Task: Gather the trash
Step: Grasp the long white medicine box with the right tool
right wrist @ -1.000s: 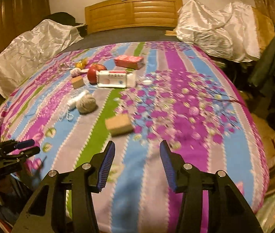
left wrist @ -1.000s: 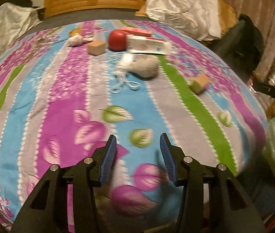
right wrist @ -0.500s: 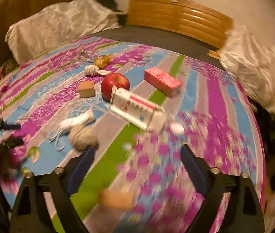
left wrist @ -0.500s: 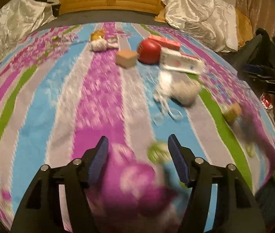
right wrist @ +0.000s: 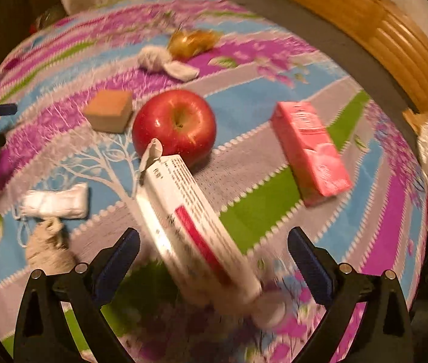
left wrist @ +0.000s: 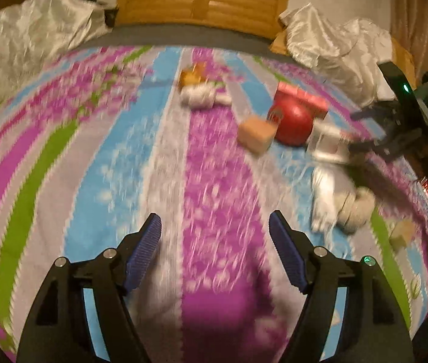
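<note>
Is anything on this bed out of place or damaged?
A whole red apple lies among litter on the bedspread. The white carton beside it has its end flap torn open.

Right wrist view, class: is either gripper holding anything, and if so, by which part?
Nothing is held. The right gripper, jaws opening, straddles the white carton without its pads touching it. The left gripper, also opening, has only bedspread between its jaws.

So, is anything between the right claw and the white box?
Nothing visible. The right claw is opening, and the white box already lies in the gap between its fingers with no pad touching. The apple sits behind the box's far end.
</note>
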Action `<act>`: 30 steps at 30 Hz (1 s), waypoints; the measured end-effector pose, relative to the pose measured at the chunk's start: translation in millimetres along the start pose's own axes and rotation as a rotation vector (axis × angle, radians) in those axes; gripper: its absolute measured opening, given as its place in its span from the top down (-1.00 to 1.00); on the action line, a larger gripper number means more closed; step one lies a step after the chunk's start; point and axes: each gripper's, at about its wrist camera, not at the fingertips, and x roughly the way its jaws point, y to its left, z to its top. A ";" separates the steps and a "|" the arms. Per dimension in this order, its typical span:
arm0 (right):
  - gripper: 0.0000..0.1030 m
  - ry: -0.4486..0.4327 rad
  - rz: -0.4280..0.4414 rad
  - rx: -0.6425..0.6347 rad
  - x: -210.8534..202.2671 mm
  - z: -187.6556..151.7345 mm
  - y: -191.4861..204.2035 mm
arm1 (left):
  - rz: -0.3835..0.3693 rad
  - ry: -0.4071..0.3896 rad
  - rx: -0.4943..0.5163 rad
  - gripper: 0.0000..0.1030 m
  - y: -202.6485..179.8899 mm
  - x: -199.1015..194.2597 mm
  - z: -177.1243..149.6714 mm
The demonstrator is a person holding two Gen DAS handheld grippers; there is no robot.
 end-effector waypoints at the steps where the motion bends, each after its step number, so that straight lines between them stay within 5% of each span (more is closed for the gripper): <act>1: -0.81 0.024 0.011 -0.003 9.7 1.6 1.5 | 0.015 0.017 0.008 -0.37 2.6 2.5 -7.6; 5: 0.27 0.051 0.036 0.005 24.5 -6.3 13.6 | 0.021 0.029 -0.015 -0.37 12.1 1.0 -15.2; 8: 0.58 0.004 -0.010 -0.009 3.8 -17.2 30.8 | 0.020 0.010 -0.038 -0.37 15.4 -3.0 -12.6; 12: 0.59 -0.142 -0.019 0.066 -61.5 -42.8 48.2 | 0.001 -0.010 -0.028 -0.37 7.5 -6.4 -8.8; 20: 0.59 -0.517 0.123 0.575 -215.6 -171.7 90.1 | -0.038 -0.008 0.051 -0.41 -21.0 0.0 -6.8; 24: 0.59 -0.487 0.232 0.724 -221.2 -224.1 135.8 | -0.057 -0.017 0.136 -0.45 -35.2 18.8 12.8; 30: 0.59 -0.427 0.310 0.763 -204.6 -230.7 184.2 | -0.058 -0.044 0.271 -0.48 -52.4 74.3 70.3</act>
